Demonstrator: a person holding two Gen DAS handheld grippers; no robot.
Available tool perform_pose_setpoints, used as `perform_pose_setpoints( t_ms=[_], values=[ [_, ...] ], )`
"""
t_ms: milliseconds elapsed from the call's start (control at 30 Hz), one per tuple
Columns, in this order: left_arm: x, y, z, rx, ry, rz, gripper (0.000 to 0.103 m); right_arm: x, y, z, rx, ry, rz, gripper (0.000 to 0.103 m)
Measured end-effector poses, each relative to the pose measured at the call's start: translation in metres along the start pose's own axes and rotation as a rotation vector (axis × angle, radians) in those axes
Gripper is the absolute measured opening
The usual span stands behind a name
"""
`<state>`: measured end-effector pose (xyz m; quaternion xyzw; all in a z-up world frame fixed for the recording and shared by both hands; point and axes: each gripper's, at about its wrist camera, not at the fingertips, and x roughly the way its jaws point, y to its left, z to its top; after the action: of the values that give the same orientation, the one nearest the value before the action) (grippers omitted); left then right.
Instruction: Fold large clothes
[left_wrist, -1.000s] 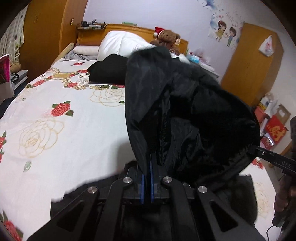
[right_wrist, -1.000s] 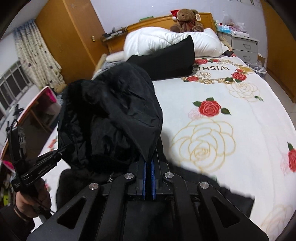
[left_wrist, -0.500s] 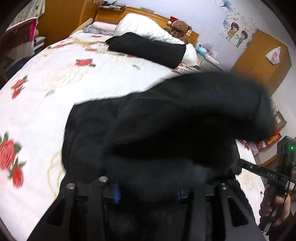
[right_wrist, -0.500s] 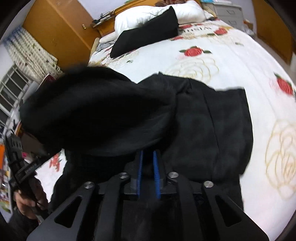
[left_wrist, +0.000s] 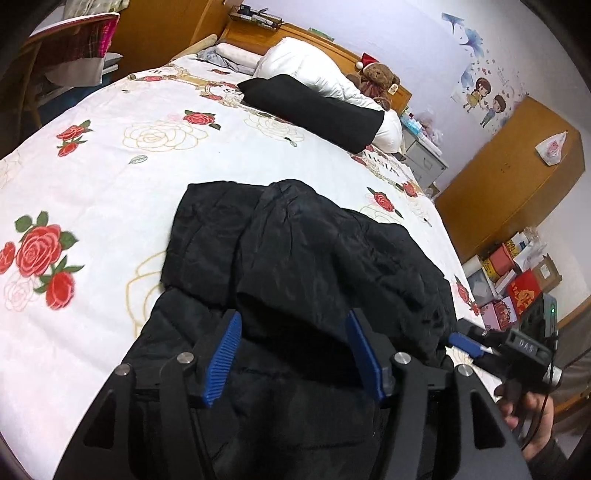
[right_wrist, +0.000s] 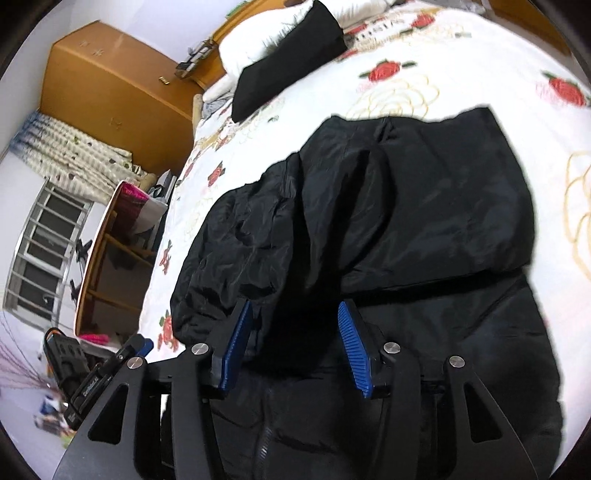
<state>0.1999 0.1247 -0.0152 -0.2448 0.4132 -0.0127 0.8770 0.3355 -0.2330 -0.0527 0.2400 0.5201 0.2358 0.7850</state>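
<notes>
A large black padded jacket lies on the bed with its far part folded back over the near part; it also shows in the right wrist view. My left gripper is open, its blue pads spread just above the near edge of the fold, holding nothing. My right gripper is open too, its blue pads apart over the jacket's fold. The right gripper also shows at the right edge of the left wrist view.
The bed has a white sheet with red roses. A folded black garment lies against a white pillow and a teddy bear by the headboard. Boxes stand on the floor at right. A chair stands left of the bed.
Both grippers held the jacket's end up, shut on it, then swung it forward and down. Both have opened and the fabric now lies folded over the jacket.
</notes>
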Motion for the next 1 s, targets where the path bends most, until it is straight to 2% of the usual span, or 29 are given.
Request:
perform_pose_setpoints(
  t_ms=[133, 200, 233, 333, 433, 533, 567, 600, 733, 867, 933, 1000],
  values=[
    [0.015, -0.024, 0.009, 0.055, -0.002, -0.026, 0.061, 0.022, 0.002, 0.003, 0.029, 0.024, 0.032, 0.049],
    [0.022, -0.031, 0.007, 0.084, 0.013, -0.037, 0.061, 0.025, 0.009, -0.004, -0.017, 0.032, 0.007, 0.009],
    [0.026, -0.034, 0.005, 0.092, 0.023, -0.047, 0.060, 0.026, 0.012, -0.008, -0.043, 0.032, -0.009, 0.000],
    [0.034, -0.034, -0.009, 0.112, 0.049, -0.058, 0.060, 0.026, 0.012, -0.023, -0.070, 0.029, -0.019, 0.000],
    [0.042, -0.025, -0.023, 0.096, 0.075, -0.042, 0.060, 0.033, -0.003, -0.043, -0.054, 0.050, -0.069, 0.000],
    [0.065, -0.015, -0.036, 0.112, 0.124, 0.024, 0.060, 0.050, -0.024, -0.059, -0.035, 0.082, -0.128, 0.000],
    [0.074, -0.010, -0.040, 0.106, 0.154, 0.047, 0.054, 0.052, -0.025, -0.058, -0.033, 0.082, -0.133, 0.000],
    [0.079, -0.008, -0.043, 0.100, 0.170, 0.052, 0.054, 0.053, -0.023, -0.057, -0.042, 0.082, -0.144, 0.000],
    [0.079, -0.009, -0.044, 0.114, 0.160, 0.074, 0.054, 0.059, -0.013, -0.056, -0.123, 0.098, -0.200, 0.000],
    [0.067, -0.017, -0.044, 0.116, 0.156, 0.109, 0.054, 0.066, -0.012, -0.058, -0.139, 0.097, -0.226, 0.000],
    [0.053, -0.023, -0.040, 0.121, 0.117, 0.125, 0.053, 0.068, -0.011, -0.058, -0.148, 0.094, -0.232, 0.000],
    [0.038, -0.033, -0.032, 0.135, 0.059, 0.108, 0.053, 0.071, -0.010, -0.059, -0.148, 0.093, -0.229, 0.000]
  ],
)
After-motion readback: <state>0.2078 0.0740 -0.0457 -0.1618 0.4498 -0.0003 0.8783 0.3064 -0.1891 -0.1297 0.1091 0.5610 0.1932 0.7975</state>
